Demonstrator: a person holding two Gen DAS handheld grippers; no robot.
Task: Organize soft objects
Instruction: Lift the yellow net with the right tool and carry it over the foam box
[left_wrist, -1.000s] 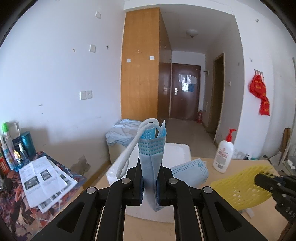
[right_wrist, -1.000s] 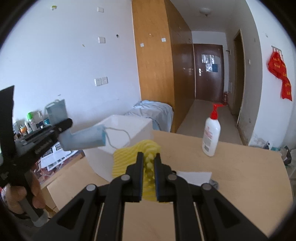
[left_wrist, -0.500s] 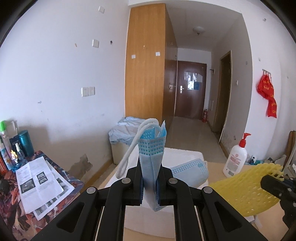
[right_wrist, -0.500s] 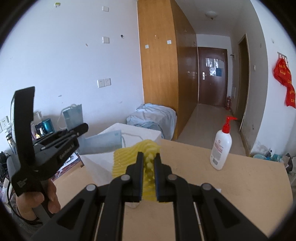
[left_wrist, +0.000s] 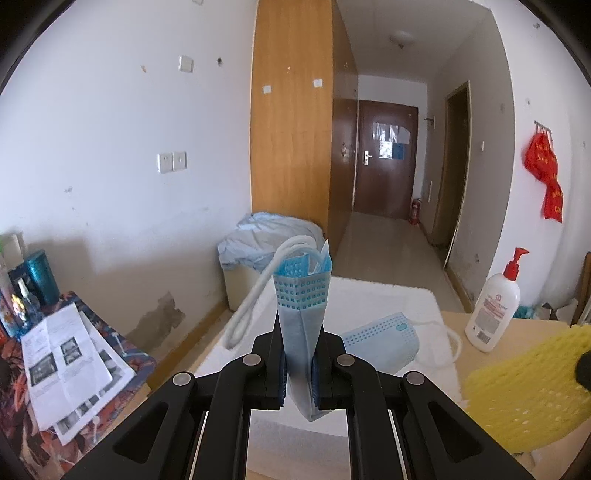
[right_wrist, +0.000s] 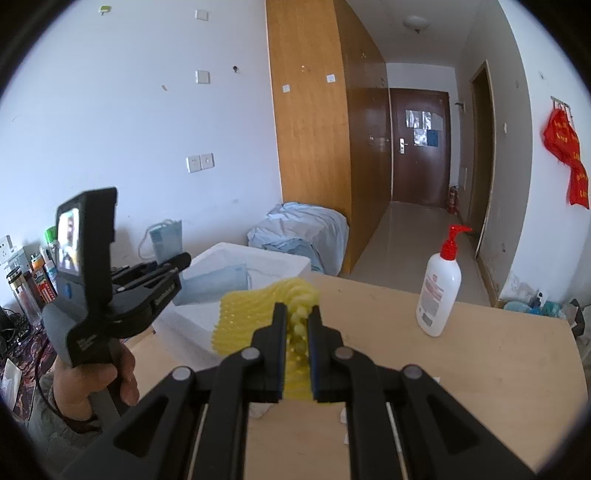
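My left gripper (left_wrist: 299, 363) has its jaws clamped on a folded blue face mask (left_wrist: 301, 321), held upright with its white ear loop (left_wrist: 255, 299) drooping to the left, above a white foam box (left_wrist: 388, 306) at the near left corner of the wooden bench (right_wrist: 480, 350); a second blue mask (left_wrist: 380, 343) lies inside that box, just right of the jaws. My right gripper (right_wrist: 298, 345) has its jaws pressed together on a yellow foam net sleeve (right_wrist: 258, 310), held above the bench beside the box. In the right wrist view a hand (right_wrist: 92, 380) grips the left tool's handle. A white pump bottle (right_wrist: 439, 291) with a red nozzle stands upright farther back on the bench, well apart from both grippers
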